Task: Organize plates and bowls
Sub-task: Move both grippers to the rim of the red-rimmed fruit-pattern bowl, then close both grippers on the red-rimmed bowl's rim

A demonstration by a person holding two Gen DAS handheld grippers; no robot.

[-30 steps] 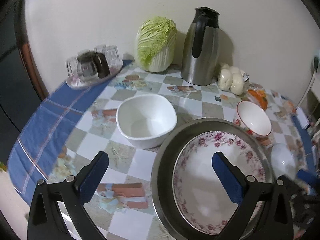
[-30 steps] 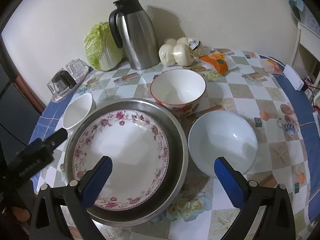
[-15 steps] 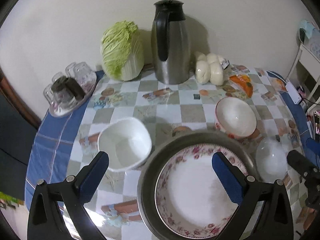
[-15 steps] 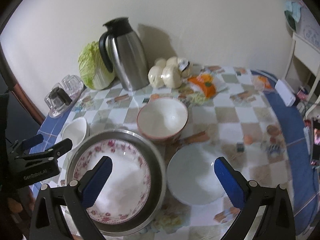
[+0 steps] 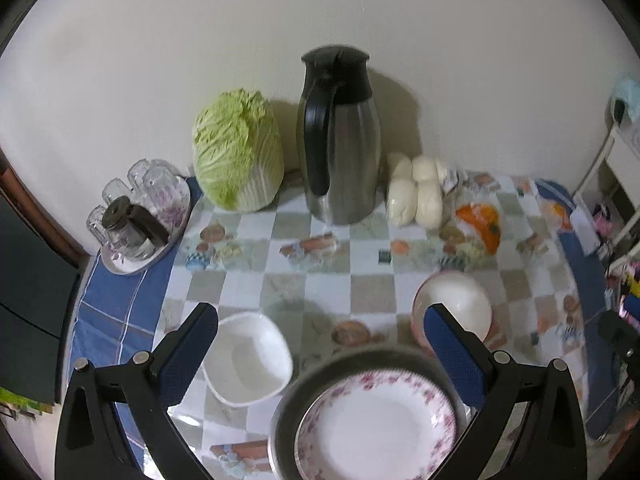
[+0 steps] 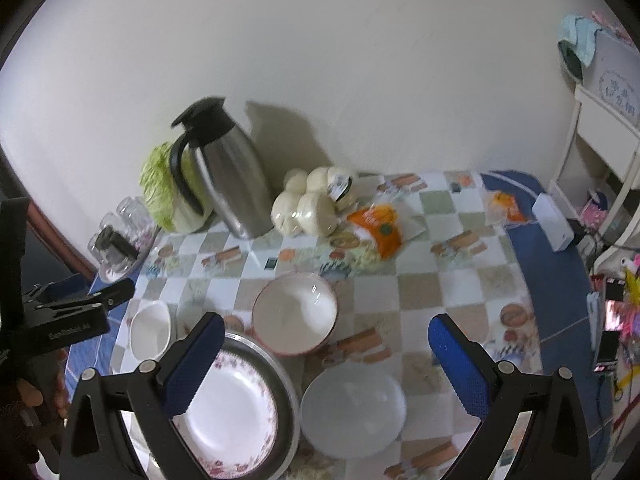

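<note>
1. On the checkered tabletop (image 6: 416,292), with blue cloth edges, against a pale wall, everything sits below both raised tongs
2. metal basin (image 6: 289,408) at near edge, floral plate (image 6: 228,412) lying inside it; in left wrist view the same basin (image 5: 288,412) and plate (image 5: 376,428) are at bottom centre
3. steel thermos jug (image 5: 340,140) upright at the wall, napa cabbage (image 5: 236,152) just left of it, bag of white buns (image 5: 416,192) just right
4. plain white bowl (image 6: 354,410) just right of basin, near edge, upright
5. red-rimmed bowl (image 6: 295,314) behind basin and close to its rim; contact unclear
6. small squarish white bowl (image 5: 248,360) just left of basin, upright
7. tray of upturned glasses (image 5: 140,216) at far left edge
8. orange packet (image 6: 378,230) near buns, white box (image 6: 554,220) on right blue edge
9. left tongs (image 5: 320,352) blue pads wide apart, holding nothing, above small bowl and basin
10. right tongs (image 6: 326,360) pads wide apart, nothing between, above basin and plain bowl
11. left tool's black body also seen at left edge of right wrist view, with part of a hand (image 6: 28,396) gripping it
</note>
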